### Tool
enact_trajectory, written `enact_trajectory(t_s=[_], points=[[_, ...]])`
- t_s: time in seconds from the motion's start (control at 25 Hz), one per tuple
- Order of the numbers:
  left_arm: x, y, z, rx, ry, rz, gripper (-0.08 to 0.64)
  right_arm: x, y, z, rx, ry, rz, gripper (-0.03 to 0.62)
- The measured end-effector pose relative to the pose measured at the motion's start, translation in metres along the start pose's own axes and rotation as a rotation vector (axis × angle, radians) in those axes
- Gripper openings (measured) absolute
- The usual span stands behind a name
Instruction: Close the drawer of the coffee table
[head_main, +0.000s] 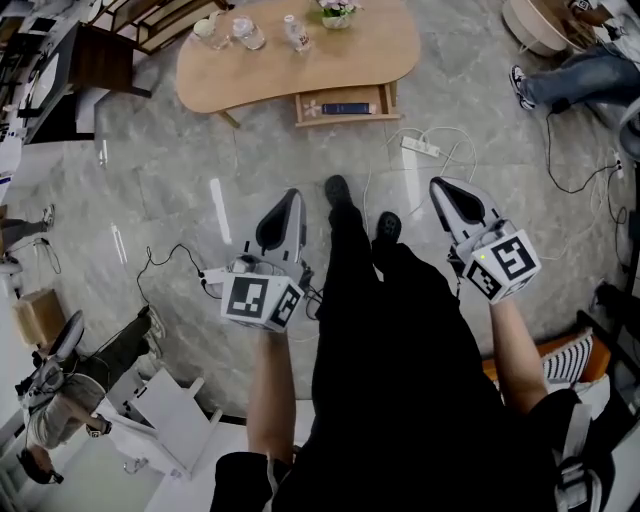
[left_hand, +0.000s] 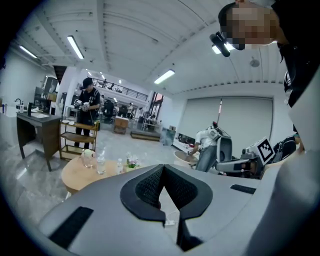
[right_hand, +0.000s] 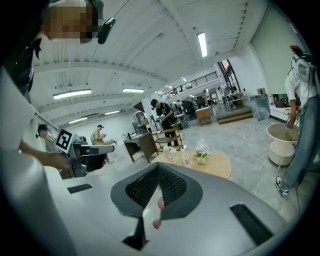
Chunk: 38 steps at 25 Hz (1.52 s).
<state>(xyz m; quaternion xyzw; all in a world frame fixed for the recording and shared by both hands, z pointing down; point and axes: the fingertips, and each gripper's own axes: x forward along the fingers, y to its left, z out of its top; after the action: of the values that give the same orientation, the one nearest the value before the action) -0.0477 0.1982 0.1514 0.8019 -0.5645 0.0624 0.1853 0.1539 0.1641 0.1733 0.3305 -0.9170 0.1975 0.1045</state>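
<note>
Both tongs are out in front of us, low over the marble floor. The left tongs (head_main: 294, 194) are fully shut with nothing in them, and so are the right tongs (head_main: 439, 185). In the right gripper view a couple of pinkish specks show in the slit below the pads. We can't tell what they are, but they don't look like a held thing.

The drawer (head_main: 340, 120) is at the near edge of the wooden counter (head_main: 290, 75), pulled out toward us. A dark book (head_main: 346, 108) lies flat inside. It is well apart from both tongs, so we judge the task has not started and the approach comes first.

How we'd do it well:
- Walk in square to the drawer front, not from the side. Mind the power strip (head_main: 420, 146) and its white cables on the floor between us and the counter.
- Keep the tongs shut, since closed tips make a stiff pusher and no grasp is needed.
- Get low and set the tips on the front panel, not on the book or over the rim.
- Use one pair of tongs at mid-front, or both spread evenly to either side, so the drawer doesn't skew and jam.
- Push straight and slowly, in line with the slide, until the front sits flush.
- Stay gentle at the end, because the glass jug (head_main: 213, 28), the bottle (head_main: 297, 33) and the flower pot (head_main: 337, 12) on top could rattle or tip.
</note>
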Motion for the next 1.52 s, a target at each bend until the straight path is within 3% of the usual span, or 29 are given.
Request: enact_trajectory(t_s=[0.36,0.72,1.04,1.52], points=[[0.069,0.092,-0.028,0.024,0.095,-0.042,0.012,0.086,-0.032,-0.027,-0.056,0.15,-0.139,0.012],[0.152,0.18,-0.094,0.087,0.194,-0.069,0.012,0.17,-0.095,-0.08,-0.123,0.261,-0.274,0.012],[0.219,0.223,-0.196,0.058,0.306,-0.028,0.014,0.215,-0.174,-0.164,-0.111,0.37,-0.323,0.014],[0.281,0.29,-0.344,0.066,0.424,0.082,0.018,0.277,-0.262,-0.305,-0.208,0.454,-0.324,0.015]])
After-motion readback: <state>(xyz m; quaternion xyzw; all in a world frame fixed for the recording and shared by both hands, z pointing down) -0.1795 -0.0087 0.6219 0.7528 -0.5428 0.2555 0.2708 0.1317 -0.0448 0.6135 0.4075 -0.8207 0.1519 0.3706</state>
